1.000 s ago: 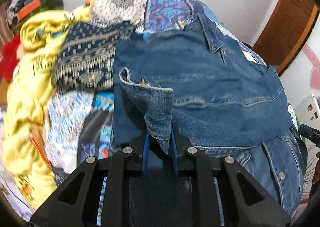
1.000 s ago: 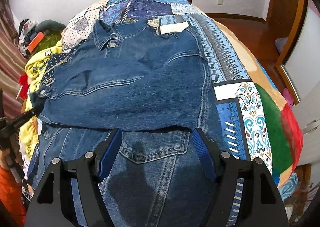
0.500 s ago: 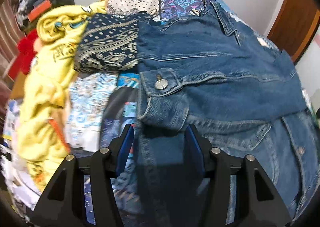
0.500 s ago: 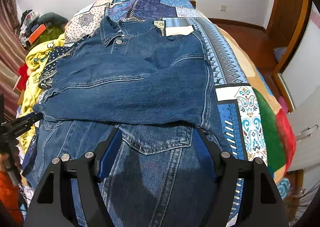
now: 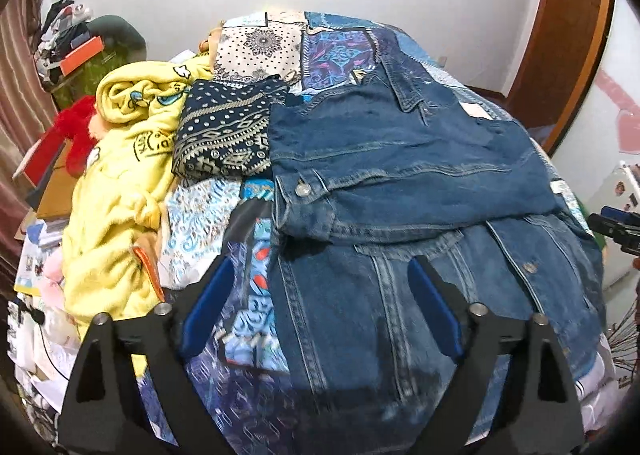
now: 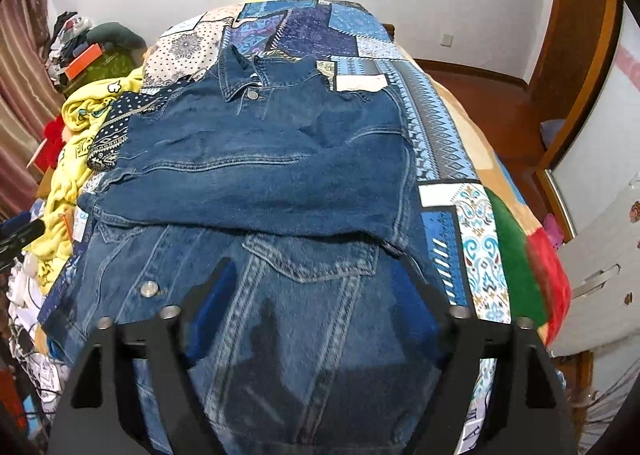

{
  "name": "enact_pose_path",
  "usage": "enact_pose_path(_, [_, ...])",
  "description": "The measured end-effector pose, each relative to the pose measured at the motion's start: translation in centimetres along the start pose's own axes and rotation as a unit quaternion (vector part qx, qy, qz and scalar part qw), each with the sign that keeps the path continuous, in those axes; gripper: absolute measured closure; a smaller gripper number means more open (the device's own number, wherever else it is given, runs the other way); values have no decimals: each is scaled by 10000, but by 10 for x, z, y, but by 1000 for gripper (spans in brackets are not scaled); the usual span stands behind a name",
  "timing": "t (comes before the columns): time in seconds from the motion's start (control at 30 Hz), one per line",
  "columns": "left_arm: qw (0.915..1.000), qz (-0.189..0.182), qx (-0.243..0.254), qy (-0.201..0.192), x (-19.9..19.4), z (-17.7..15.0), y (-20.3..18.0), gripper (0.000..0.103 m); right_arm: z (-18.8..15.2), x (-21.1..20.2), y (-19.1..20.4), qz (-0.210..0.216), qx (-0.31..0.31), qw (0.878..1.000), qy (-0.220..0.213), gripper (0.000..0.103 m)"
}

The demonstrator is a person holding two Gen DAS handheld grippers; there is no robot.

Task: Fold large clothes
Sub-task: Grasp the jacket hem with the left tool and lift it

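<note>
The denim jacket [image 6: 264,159] lies spread down the middle of the bed [image 6: 448,143], collar toward the far edge and its hem hanging at the near edge, with both sleeves already laid across the chest, the cuff [image 5: 304,195] at the jacket's left side. What looks left is folding the body over itself. The left gripper [image 5: 320,307] and the right gripper [image 6: 316,303] hover above the hem, jaws opening wide, clamping nothing.
</note>
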State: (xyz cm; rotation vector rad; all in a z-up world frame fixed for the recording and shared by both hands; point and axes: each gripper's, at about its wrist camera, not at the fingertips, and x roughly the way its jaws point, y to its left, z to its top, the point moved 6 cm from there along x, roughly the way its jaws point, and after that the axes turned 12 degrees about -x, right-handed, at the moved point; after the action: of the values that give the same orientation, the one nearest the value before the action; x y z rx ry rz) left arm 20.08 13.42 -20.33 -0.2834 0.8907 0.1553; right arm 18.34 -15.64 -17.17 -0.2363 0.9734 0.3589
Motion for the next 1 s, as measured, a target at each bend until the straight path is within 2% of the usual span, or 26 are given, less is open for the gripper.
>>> enact_pose_path(0.13, [9995, -11, -165, 281, 3, -25, 10, 13, -20, 0, -10, -34, 138, 9998, 125, 19])
enact_pose_path(0.27, [9958, -54, -524, 753, 16, -52, 27, 13, -49, 2, -27, 81, 502, 9982, 328, 19])
enact_pose_path(0.37, [9894, -255, -961, 1058, 24, -69, 39, 13, -68, -1, -37, 186, 737, 9963, 392, 19])
enact_pose_path(0.47, [9777, -568, -1495, 1360, 33, -86, 46, 13, -79, -2, -41, 451, 936, 9937, 432, 19])
enact_pose_path(0.57, [9685, -838, -1735, 1575, 38, -99, 42, 16, -84, 0, -43, 673, 1093, 9907, 451, 19])
enact_pose_path(0.63, [9639, -1031, -1813, 1654, 39, -103, 35, 25, -86, 2, -43, 820, 1157, 9888, 463, 20])
enact_pose_path(0.77, [9619, -1194, -1817, 1659, 37, -105, 27, 39, -89, 6, -43, 1053, 1220, 9859, 457, 20])
enact_pose_path(0.87, [9672, -1192, -1580, 1594, 33, -103, 19, 46, -92, 10, -43, 1153, 1263, 9843, 440, 24])
enact_pose_path(0.93, [9701, -1206, -1447, 1529, 28, -100, 16, 57, -92, 10, -44, 1222, 1333, 9827, 403, 30])
enact_pose_path(0.97, [9710, -1217, -1411, 1496, 27, -97, 15, 61, -91, 10, -44, 1283, 1369, 9816, 354, 41])
enact_pose_path(1.0, [9717, -1224, -1391, 1468, 28, -93, 13, 69, -91, 9, -44, 1310, 1398, 9809, 325, 50])
